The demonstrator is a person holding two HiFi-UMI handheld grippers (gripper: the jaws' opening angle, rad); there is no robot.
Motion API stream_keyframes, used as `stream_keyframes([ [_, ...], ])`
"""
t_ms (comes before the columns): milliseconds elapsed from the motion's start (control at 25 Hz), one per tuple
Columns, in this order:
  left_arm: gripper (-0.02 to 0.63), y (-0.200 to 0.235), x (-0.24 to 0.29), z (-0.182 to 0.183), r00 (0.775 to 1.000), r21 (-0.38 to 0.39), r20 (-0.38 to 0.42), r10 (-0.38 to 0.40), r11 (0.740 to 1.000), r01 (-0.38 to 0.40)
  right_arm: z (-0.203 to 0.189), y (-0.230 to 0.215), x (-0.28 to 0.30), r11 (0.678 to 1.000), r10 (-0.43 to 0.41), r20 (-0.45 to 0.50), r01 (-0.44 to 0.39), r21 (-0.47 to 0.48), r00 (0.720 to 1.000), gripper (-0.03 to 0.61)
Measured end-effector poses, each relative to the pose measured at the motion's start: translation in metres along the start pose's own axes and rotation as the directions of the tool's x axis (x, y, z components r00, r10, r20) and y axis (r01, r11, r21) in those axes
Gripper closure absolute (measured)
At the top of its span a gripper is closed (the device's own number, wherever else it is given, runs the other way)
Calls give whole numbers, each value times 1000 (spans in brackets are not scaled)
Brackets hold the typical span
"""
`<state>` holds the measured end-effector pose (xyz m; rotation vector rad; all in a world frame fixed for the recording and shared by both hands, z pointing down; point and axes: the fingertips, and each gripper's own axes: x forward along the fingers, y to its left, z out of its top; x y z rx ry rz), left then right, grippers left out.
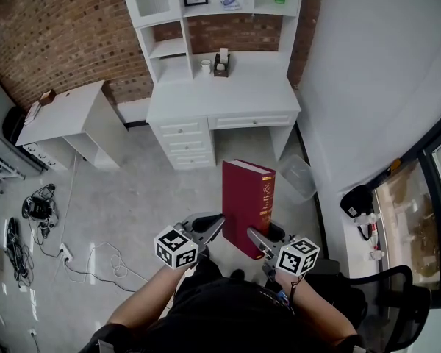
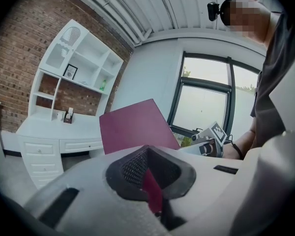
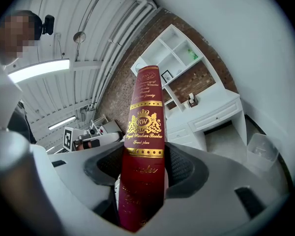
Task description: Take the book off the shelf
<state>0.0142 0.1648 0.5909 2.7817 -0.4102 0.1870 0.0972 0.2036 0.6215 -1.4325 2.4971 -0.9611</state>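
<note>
The right gripper's (image 3: pixel 142 167) jaws stood wide, clamped on the gold-lettered spine of the red book (image 3: pixel 146 117), both pads against its covers. The left gripper's (image 2: pixel 150 175) jaws were nearly together, pinching a thin red sliver that looked like the edge of the book's cover. In the head view the book (image 1: pixel 248 201) stood upright in the air between the two grippers, gripped low on each side, over the grey floor (image 1: pixel 132 212) and well clear of the white desk's (image 1: pixel 228 98) front edge.
</note>
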Motion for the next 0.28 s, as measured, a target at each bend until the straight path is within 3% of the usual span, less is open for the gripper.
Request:
stream_keyframes([
  [280, 606, -3, 0, 1, 1000, -2, 3, 10, 1000, -10, 5, -1, -2, 1000, 12, -2, -12, -4, 1000, 339],
])
